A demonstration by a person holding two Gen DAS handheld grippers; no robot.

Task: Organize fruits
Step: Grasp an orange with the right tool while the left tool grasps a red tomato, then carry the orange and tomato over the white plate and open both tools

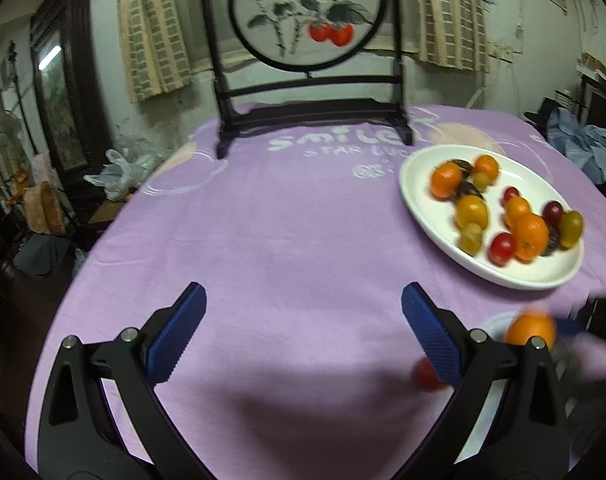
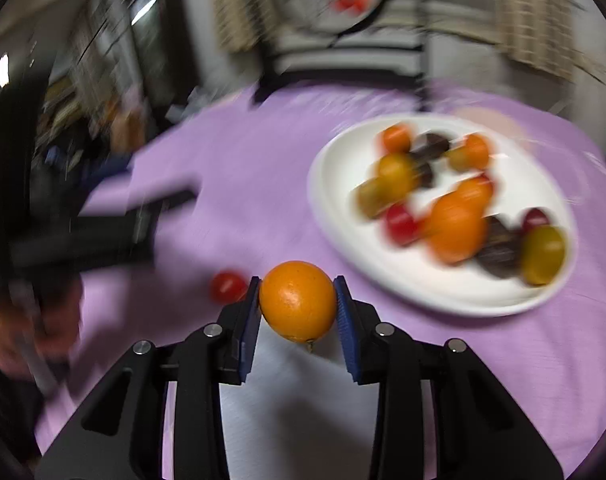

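Observation:
A white oval plate (image 1: 427,208) (image 2: 335,216) on the purple tablecloth holds several small fruits: orange, red, yellow-green and dark ones. My right gripper (image 2: 298,300) is shut on a small orange (image 2: 298,300) and holds it above a small white dish (image 2: 295,412). The same orange (image 1: 530,328) shows at the lower right of the left wrist view. A red cherry tomato (image 2: 227,286) (image 1: 425,376) lies on the cloth beside it. My left gripper (image 1: 303,332) is open and empty above bare cloth.
A dark wooden stand with a round painted screen (image 1: 307,12) stands at the table's far side. The left gripper and the hand holding it (image 2: 63,240) show at the left of the right wrist view. Clutter lies beyond the table's left edge.

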